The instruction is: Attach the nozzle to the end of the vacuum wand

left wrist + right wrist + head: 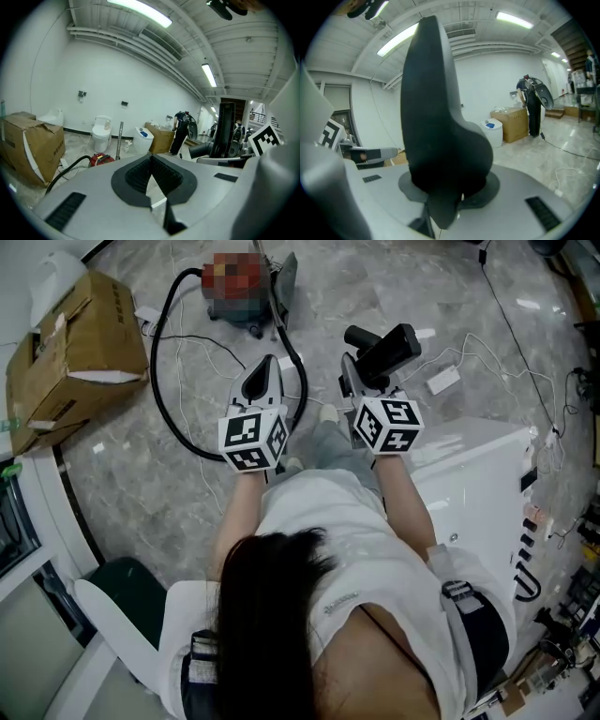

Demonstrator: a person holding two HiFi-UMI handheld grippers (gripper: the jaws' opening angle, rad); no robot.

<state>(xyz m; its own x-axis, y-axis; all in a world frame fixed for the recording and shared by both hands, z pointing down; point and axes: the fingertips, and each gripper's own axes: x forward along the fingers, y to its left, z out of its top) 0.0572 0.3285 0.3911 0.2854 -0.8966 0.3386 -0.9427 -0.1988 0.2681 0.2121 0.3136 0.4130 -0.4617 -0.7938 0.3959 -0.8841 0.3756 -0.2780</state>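
The black vacuum nozzle (389,348) sticks up and forward out of my right gripper (364,376), whose jaws are shut on its base. In the right gripper view the nozzle (436,117) fills the middle above my right gripper (450,190). My left gripper (265,367) is level with it on the left, shut with nothing in it; its pads meet in the left gripper view (151,159). Ahead on the floor sits the red vacuum body (101,159), with the metal wand (120,138) standing upright beside it. A black hose (169,381) loops from the vacuum toward me.
A torn cardboard box (75,343) lies at the left. A white cabinet (478,484) stands close on my right. Thin cables (450,357) and a white adapter (442,381) trail over the marble floor. A white toilet (101,131) and more boxes line the far wall.
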